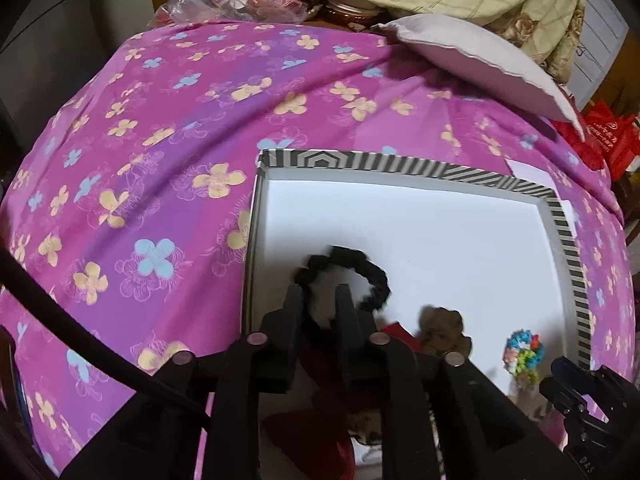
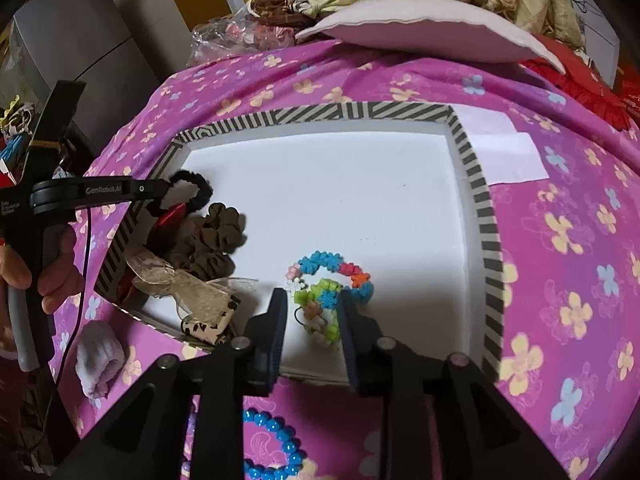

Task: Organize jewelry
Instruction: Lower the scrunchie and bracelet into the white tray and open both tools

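Pink flowered bedspread [image 1: 160, 128] covers the whole work surface; a pillow [image 2: 420, 28] and bundled bedding lie far ahead of both grippers. Striped-rim box [image 2: 476, 184] with a white floor sits directly ahead of both.

Left gripper [image 1: 320, 296]: fingers set either side of a black scrunchie [image 1: 372, 276] at the box's near left corner. They look closed on its band, though blur leaves some doubt. Just right of it, a brown scrunchie [image 2: 216, 240] and a red piece, then a gauzy bow [image 2: 188, 284] on the near rim.

Right gripper [image 2: 314, 304]: jaws parted, straddling a multicolour bead bracelet [image 2: 332, 276] on the box floor, not clamping it. Behind it, outside the box, a blue bead bracelet [image 2: 276, 436] lies on the bedspread.

Judgement: placing stage. Next, the left should release the scrunchie; the right should back out and fetch the blue bracelet.
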Demonstrator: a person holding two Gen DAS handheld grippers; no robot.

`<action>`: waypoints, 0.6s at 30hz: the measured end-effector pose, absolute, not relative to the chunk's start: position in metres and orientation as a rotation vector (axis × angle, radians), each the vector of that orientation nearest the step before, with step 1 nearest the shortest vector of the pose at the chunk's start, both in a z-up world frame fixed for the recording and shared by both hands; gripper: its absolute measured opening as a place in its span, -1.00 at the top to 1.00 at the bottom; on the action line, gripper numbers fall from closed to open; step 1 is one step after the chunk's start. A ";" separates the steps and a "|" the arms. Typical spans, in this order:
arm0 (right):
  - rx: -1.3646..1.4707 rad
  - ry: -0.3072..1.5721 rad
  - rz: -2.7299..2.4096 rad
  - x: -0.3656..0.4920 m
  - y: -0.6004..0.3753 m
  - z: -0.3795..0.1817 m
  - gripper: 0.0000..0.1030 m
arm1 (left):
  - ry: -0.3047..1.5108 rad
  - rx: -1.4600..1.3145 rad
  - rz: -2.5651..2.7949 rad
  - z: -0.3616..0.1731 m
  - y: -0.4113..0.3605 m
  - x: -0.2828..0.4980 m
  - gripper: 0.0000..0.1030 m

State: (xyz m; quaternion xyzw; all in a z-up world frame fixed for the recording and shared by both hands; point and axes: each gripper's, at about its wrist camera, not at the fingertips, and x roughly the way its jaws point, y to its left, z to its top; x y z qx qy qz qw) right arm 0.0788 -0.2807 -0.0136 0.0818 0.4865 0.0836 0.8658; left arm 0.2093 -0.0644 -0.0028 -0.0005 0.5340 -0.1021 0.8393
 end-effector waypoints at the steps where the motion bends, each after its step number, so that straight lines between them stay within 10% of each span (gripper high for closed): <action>1: 0.175 1.016 0.171 0.079 -0.281 -0.013 0.32 | 1.126 0.000 -0.221 -0.001 -0.065 0.207 0.26; 18: 0.192 0.930 0.112 0.040 -0.277 0.023 0.08 | 1.065 0.036 -0.224 0.036 -0.066 0.130 0.16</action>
